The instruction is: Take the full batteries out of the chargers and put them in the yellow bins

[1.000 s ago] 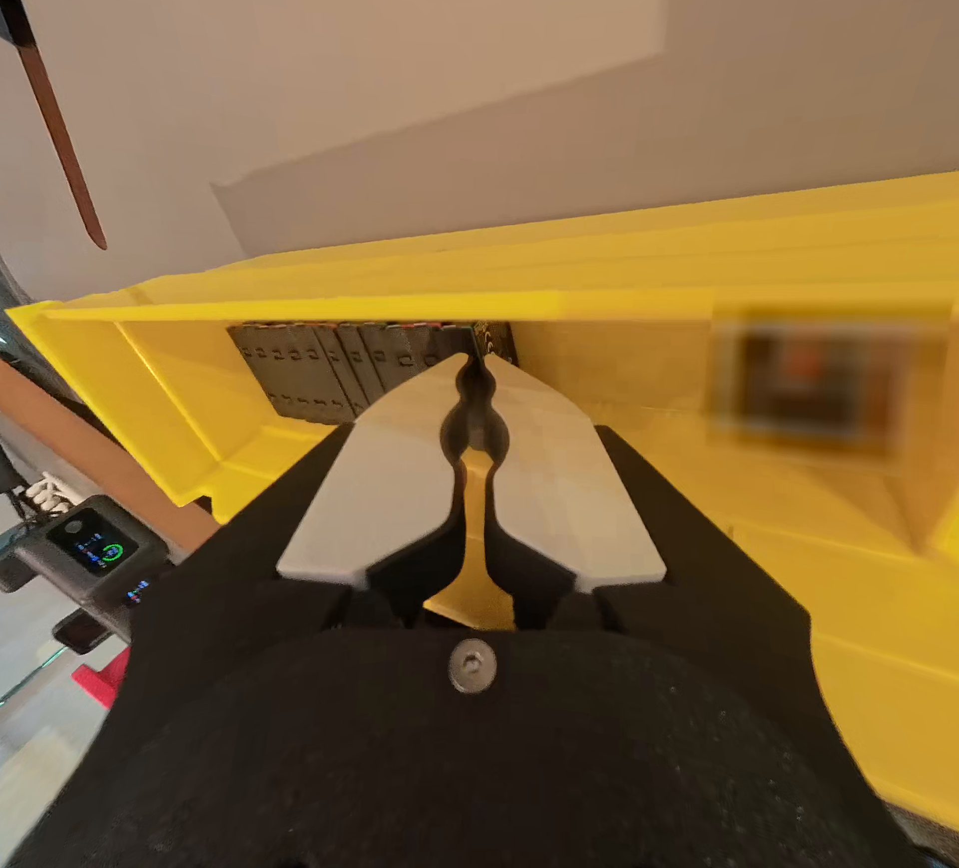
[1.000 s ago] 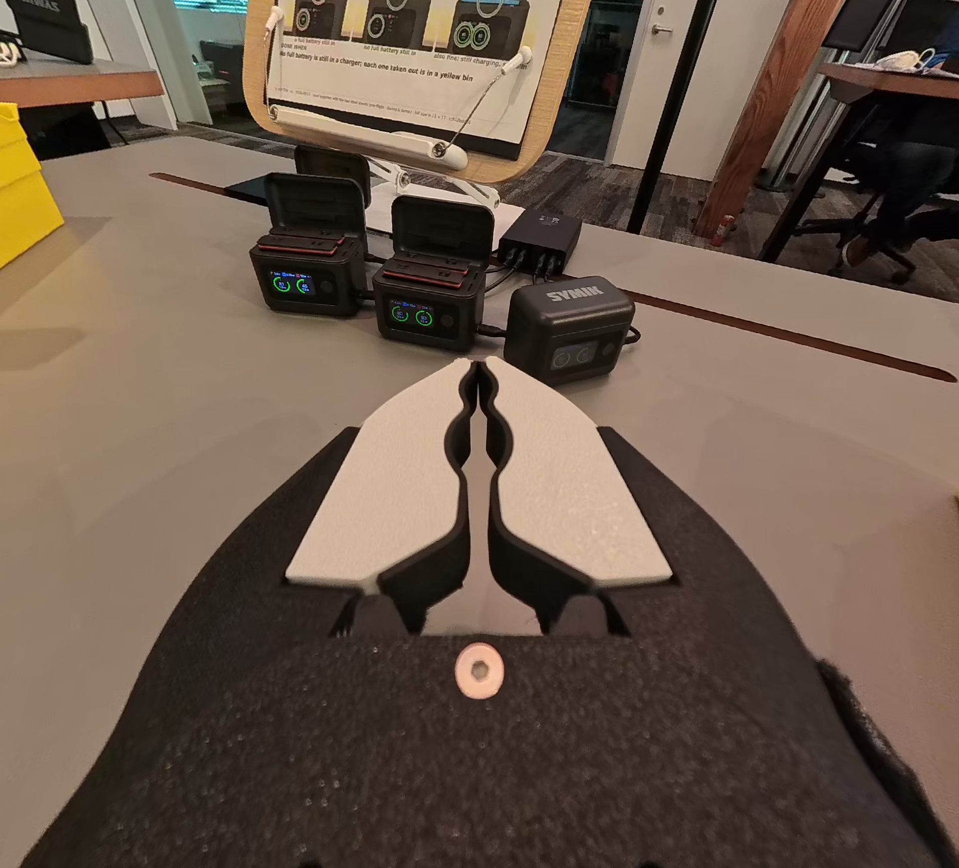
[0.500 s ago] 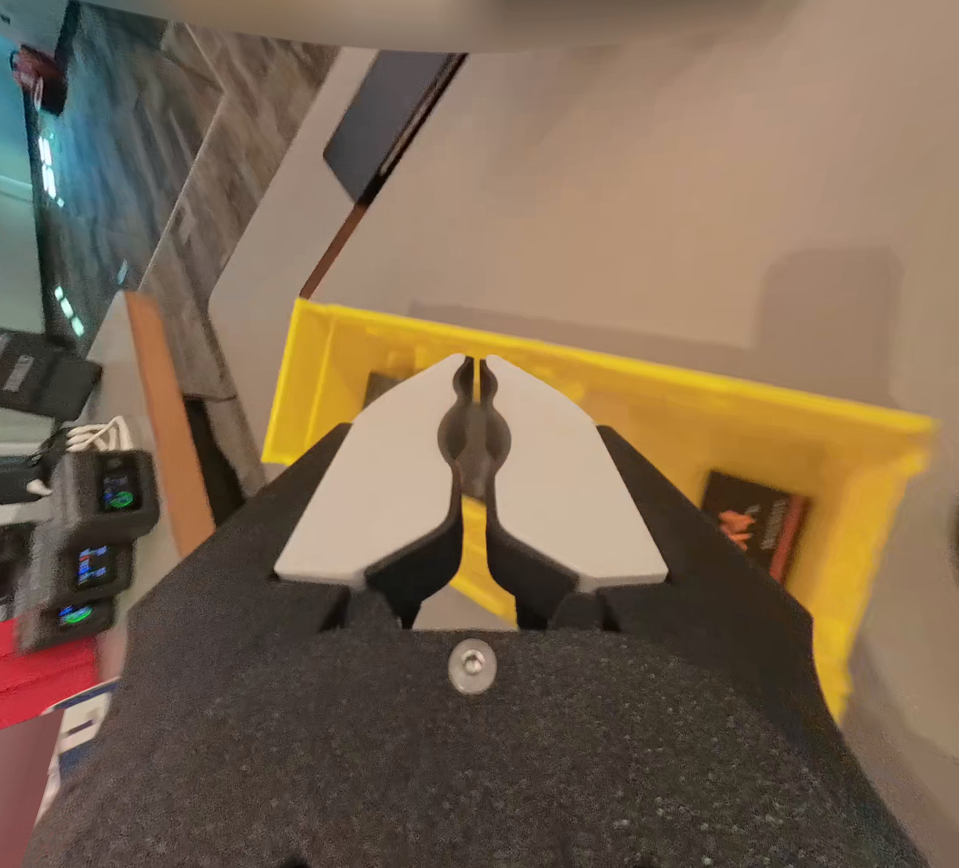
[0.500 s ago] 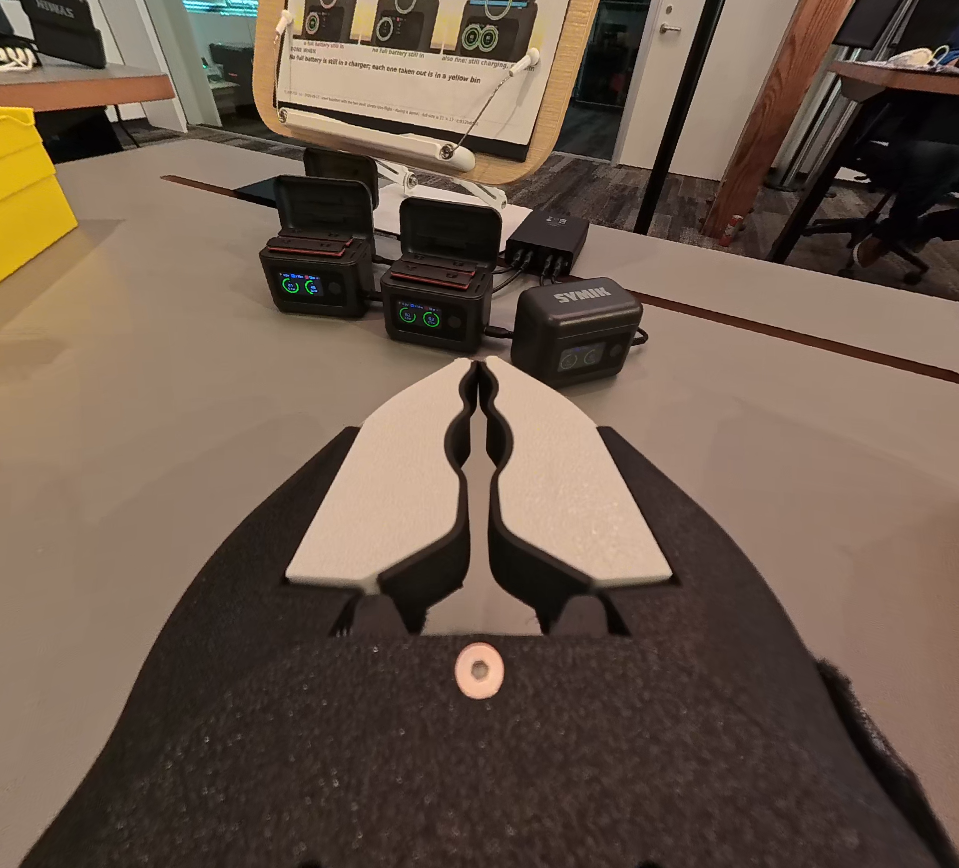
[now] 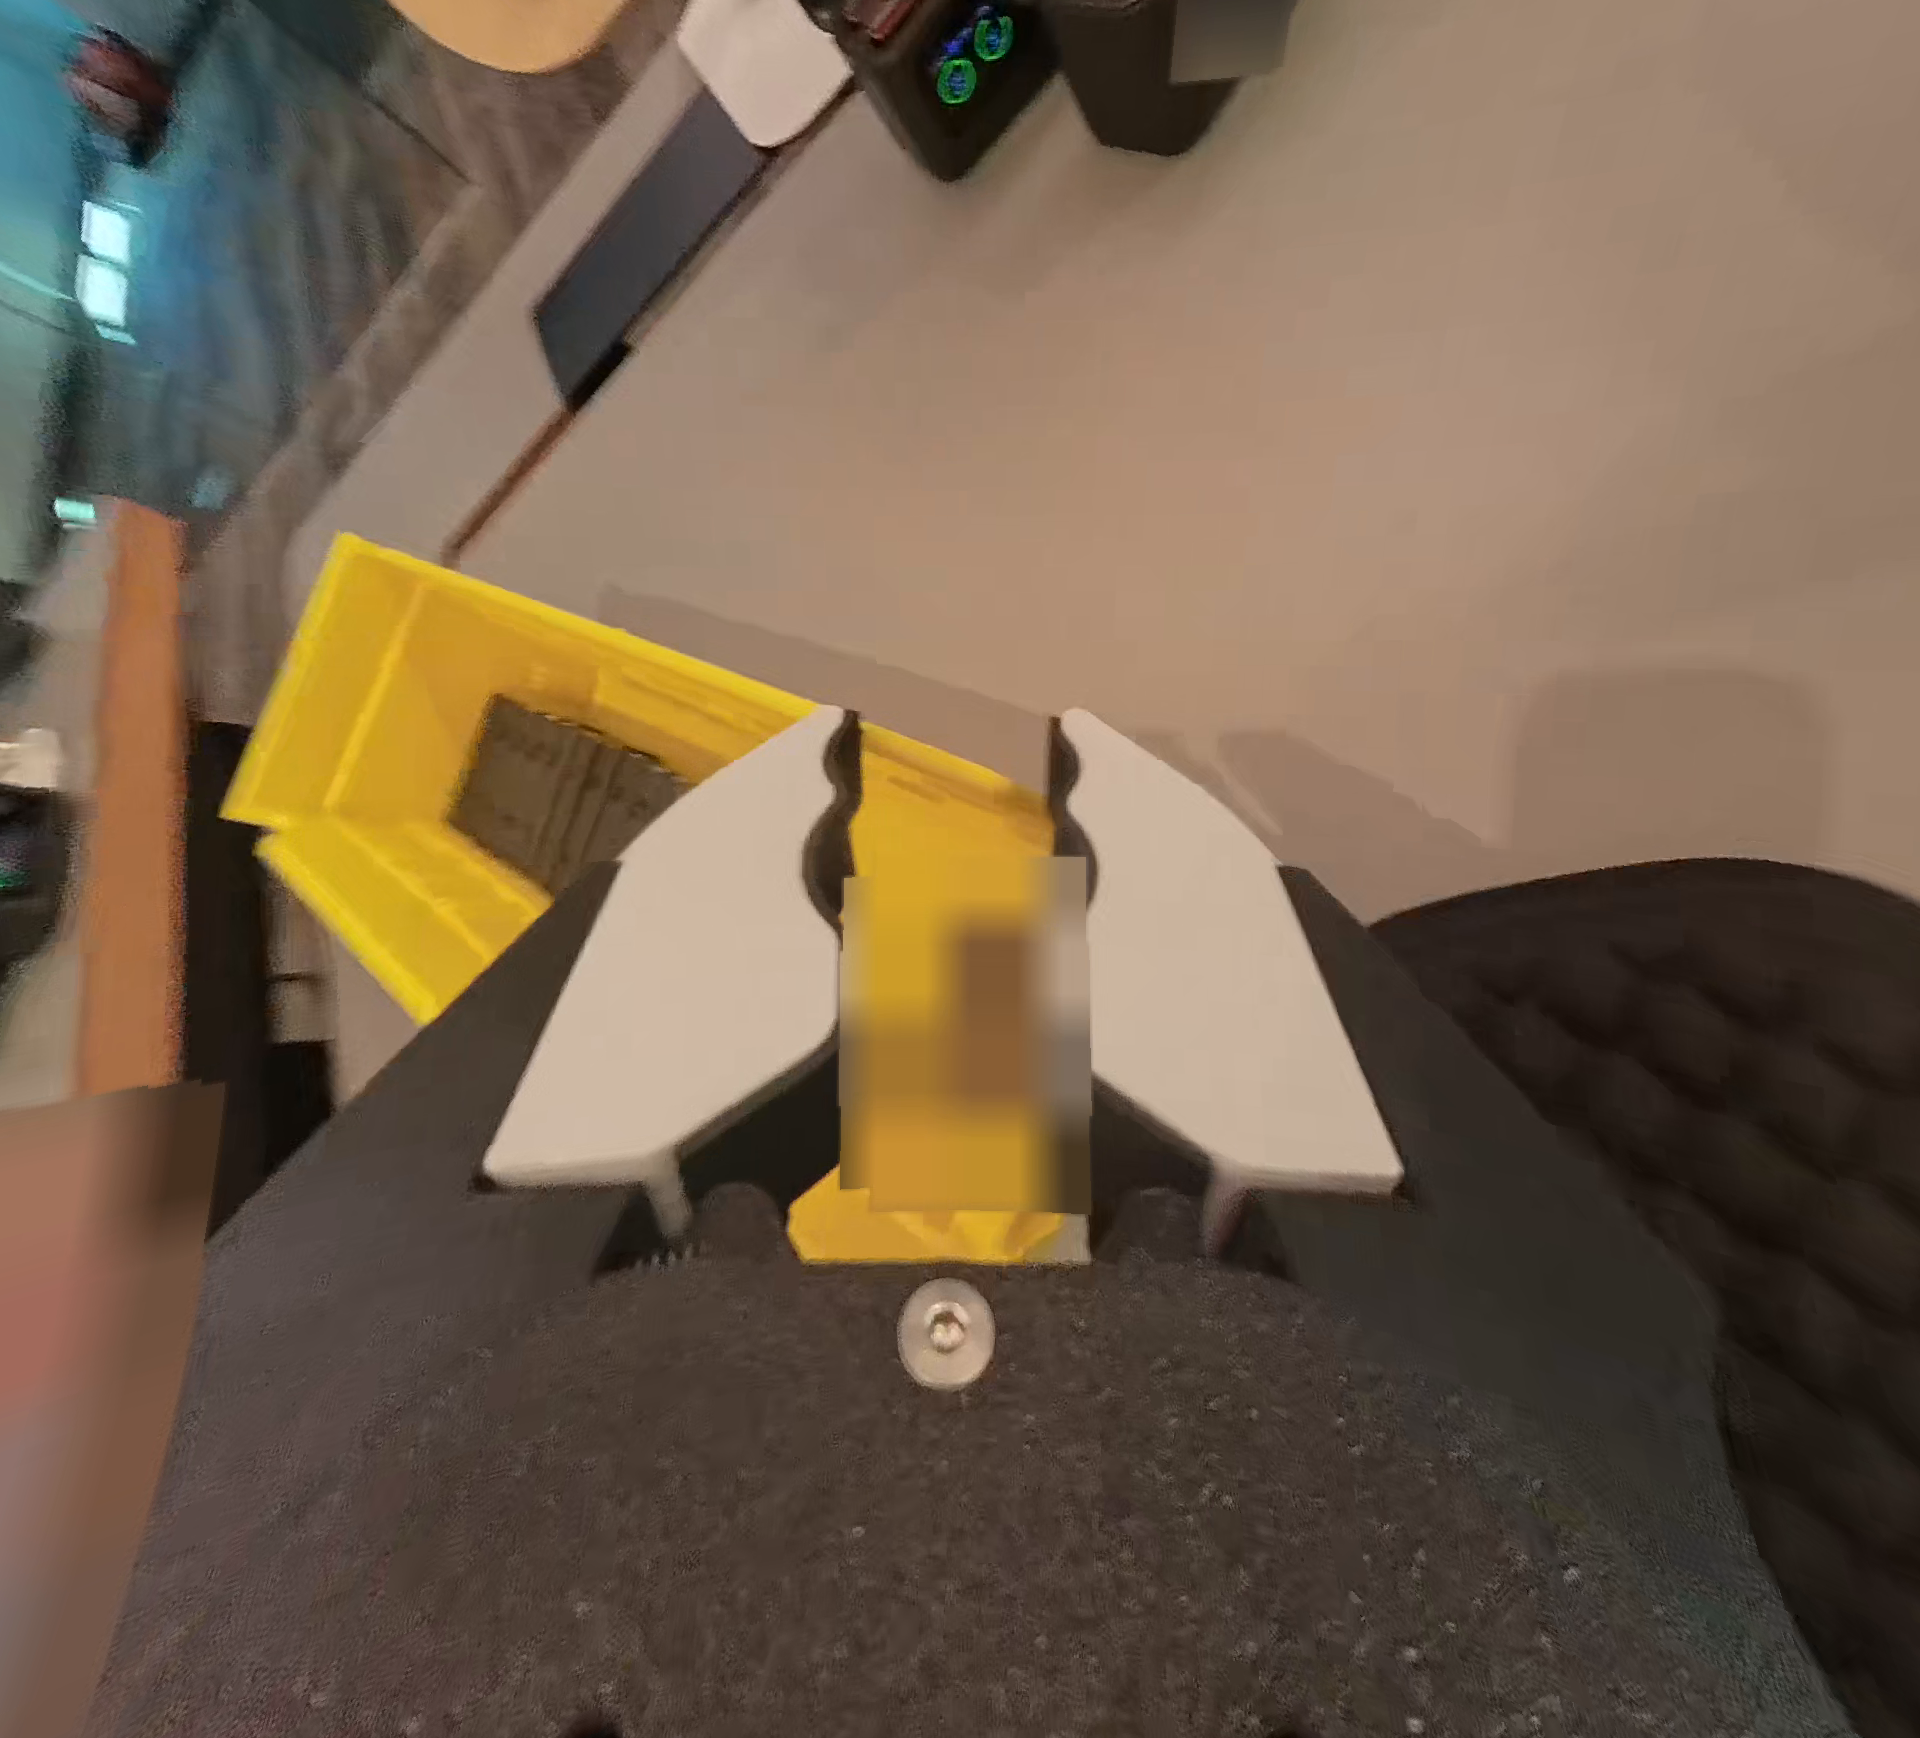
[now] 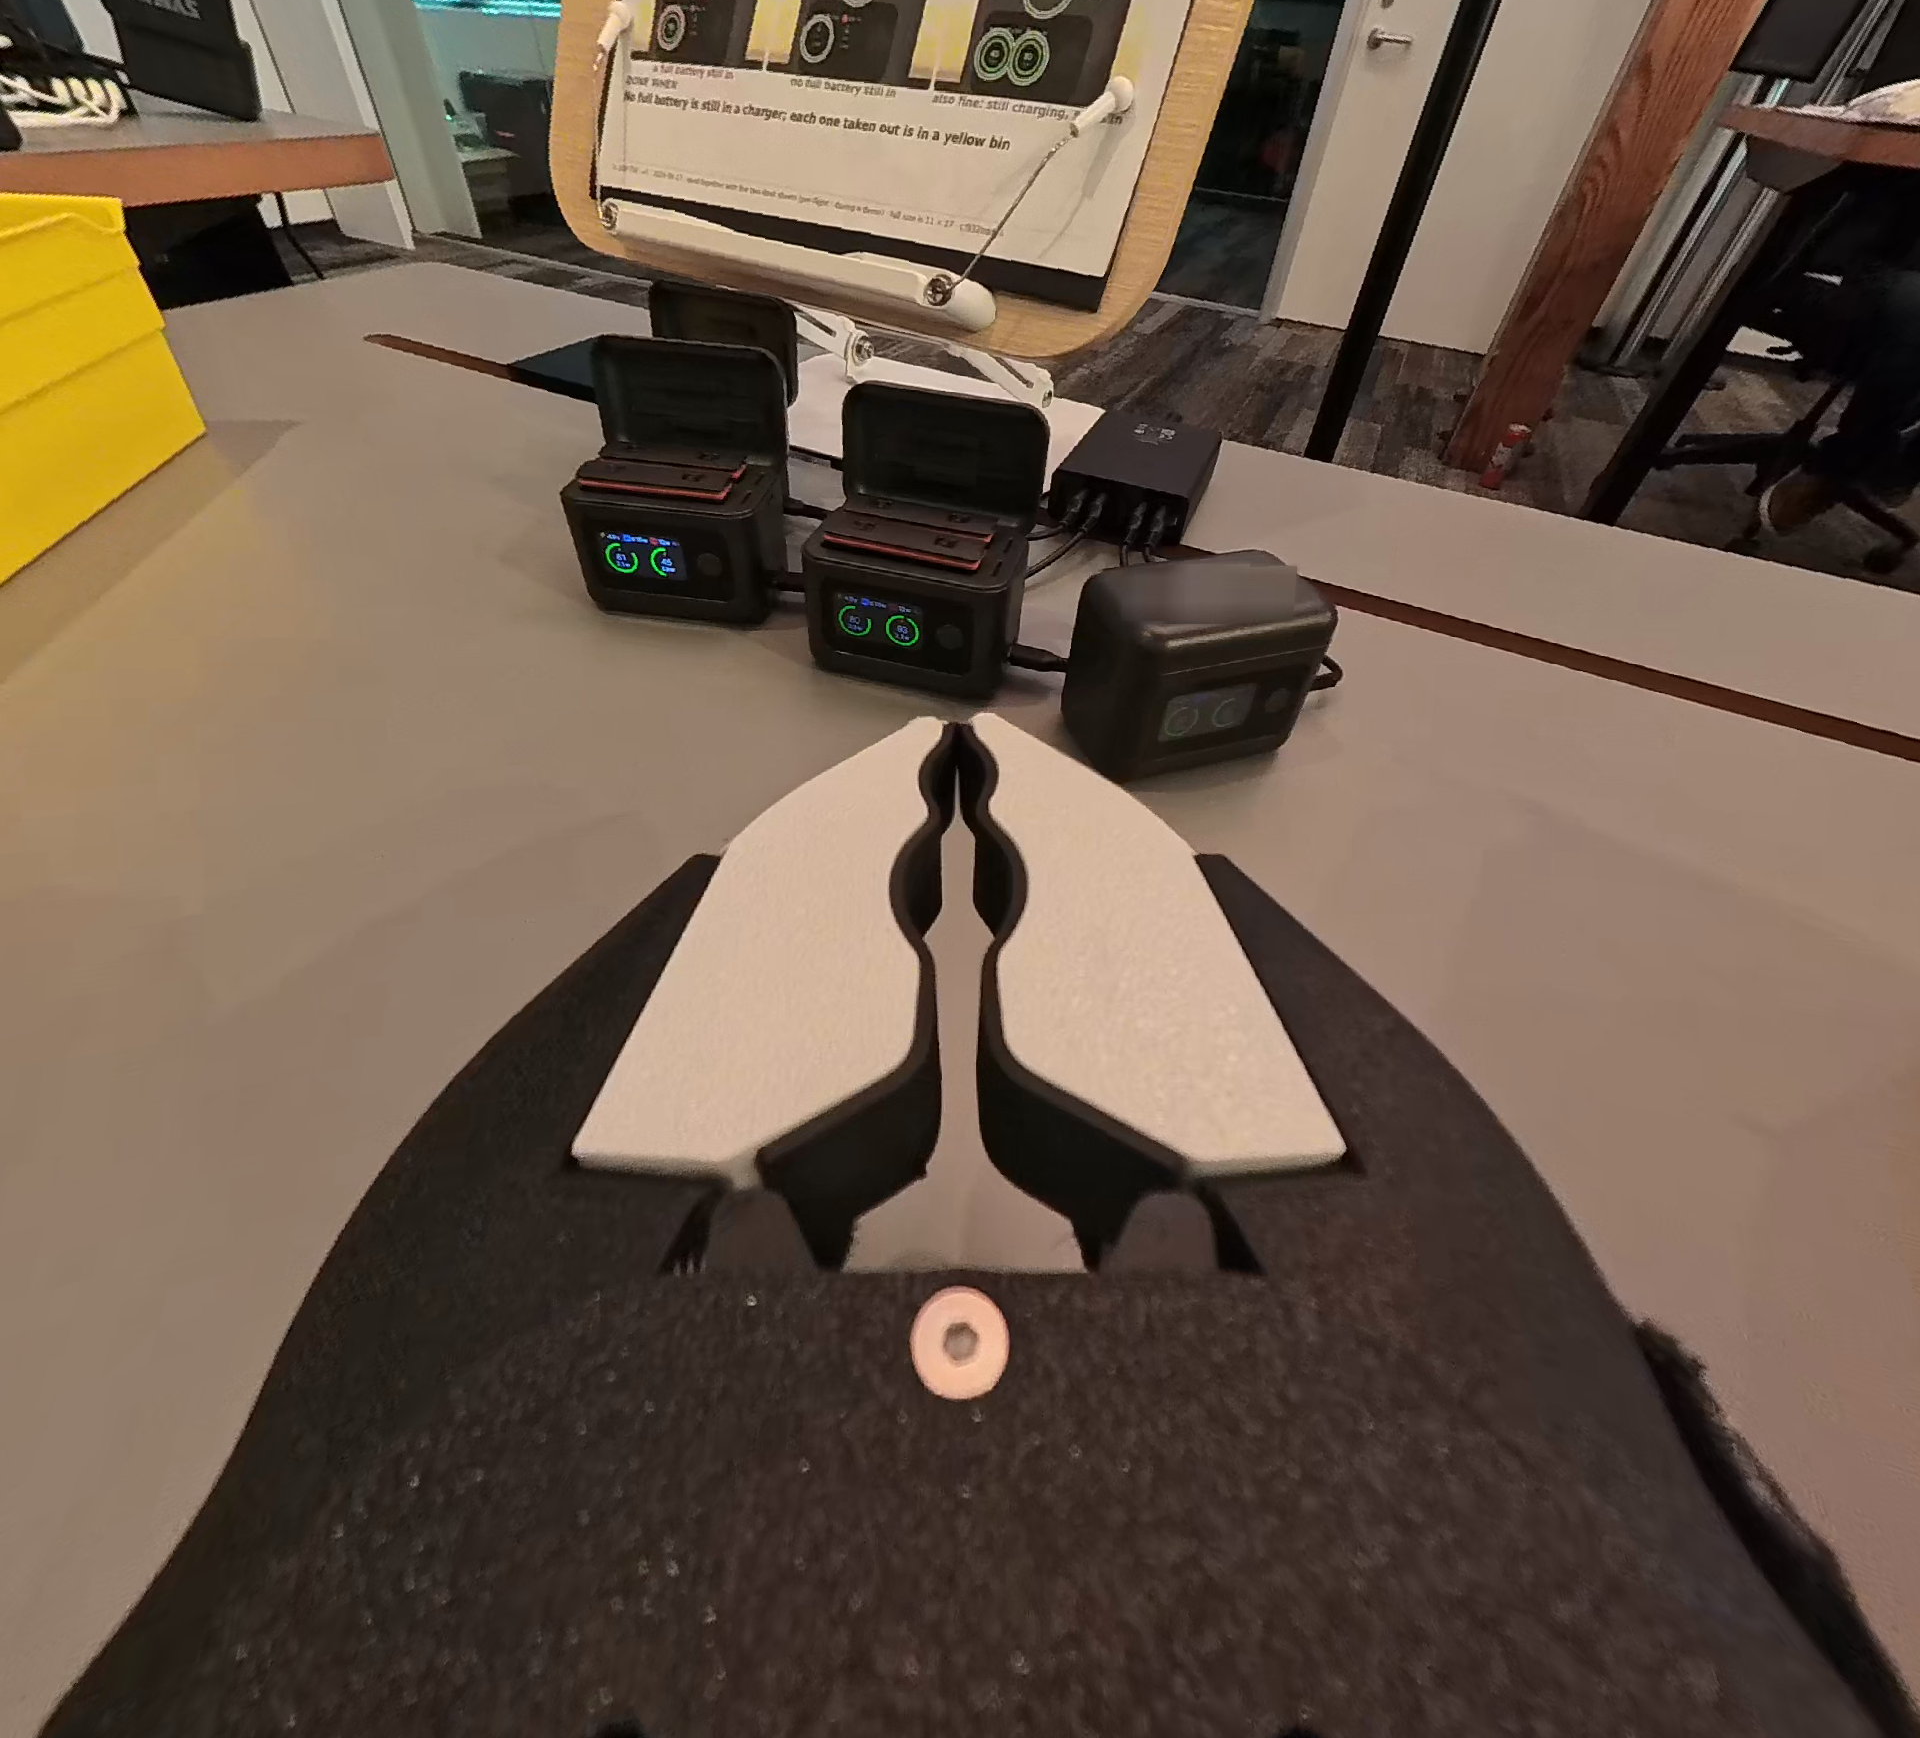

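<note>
The yellow bin (image 5: 416, 753) lies under my left gripper (image 5: 954, 732), with several dark batteries (image 5: 561, 795) stacked at its far end. The left gripper is open, with nothing between its fingers, and hovers above the bin. My right gripper (image 6: 954, 734) is shut and empty, low over the grey table and pointing at three black chargers. The left charger (image 6: 675, 545) and the middle charger (image 6: 914, 608) have their lids up, red-edged batteries (image 6: 665, 478) seated and green rings lit. The right charger (image 6: 1195, 660) is closed. The yellow bin (image 6: 83, 379) also shows at the left of the right wrist view.
A wooden instruction board (image 6: 883, 26) on a white stand rises behind the chargers. A black power hub (image 6: 1132, 462) with cables sits beside them. The left wrist view shows two chargers (image 5: 956, 57) far off and the right gripper's black body (image 5: 1662, 1117) close on the right. Across from one pair of fingers to the other is roughly 35 cm. The right charger (image 6: 1195, 660) lies some 12 cm from my right tips, 40 cm from my left tips.
My left gripper has pulled up and back out of the bin, turned, and opened from shut. My right gripper has moved slightly closer to the chargers and stays shut.
</note>
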{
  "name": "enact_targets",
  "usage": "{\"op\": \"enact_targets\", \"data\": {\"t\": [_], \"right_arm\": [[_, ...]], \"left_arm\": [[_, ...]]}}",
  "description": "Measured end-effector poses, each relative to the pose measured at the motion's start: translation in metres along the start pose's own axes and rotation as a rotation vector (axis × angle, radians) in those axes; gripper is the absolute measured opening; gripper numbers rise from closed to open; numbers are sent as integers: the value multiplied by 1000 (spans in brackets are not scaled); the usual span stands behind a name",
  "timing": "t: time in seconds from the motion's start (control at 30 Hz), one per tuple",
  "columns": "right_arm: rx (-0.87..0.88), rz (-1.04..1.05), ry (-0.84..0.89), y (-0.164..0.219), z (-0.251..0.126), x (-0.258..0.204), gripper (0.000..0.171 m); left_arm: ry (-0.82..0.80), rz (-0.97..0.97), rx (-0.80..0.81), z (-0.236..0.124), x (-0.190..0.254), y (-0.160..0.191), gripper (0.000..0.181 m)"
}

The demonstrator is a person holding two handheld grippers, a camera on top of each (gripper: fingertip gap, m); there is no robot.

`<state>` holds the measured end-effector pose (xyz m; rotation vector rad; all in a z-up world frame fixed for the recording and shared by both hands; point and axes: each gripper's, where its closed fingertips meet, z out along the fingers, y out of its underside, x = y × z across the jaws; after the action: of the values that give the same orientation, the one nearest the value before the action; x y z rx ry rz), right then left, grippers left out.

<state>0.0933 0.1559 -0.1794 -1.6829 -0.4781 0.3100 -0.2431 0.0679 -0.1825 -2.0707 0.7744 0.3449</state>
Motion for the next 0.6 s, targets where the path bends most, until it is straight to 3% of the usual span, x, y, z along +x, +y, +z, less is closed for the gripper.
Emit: {"op": "enact_targets", "data": {"t": [0.37, 0.6], "right_arm": [[13, 16, 1, -5, -2, 3, 0], [7, 2, 1, -3, -2, 1, 0]], "left_arm": [[-37, 126, 11, -13, -13, 22, 26], [-41, 136, 47, 13, -44, 22, 26]]}}
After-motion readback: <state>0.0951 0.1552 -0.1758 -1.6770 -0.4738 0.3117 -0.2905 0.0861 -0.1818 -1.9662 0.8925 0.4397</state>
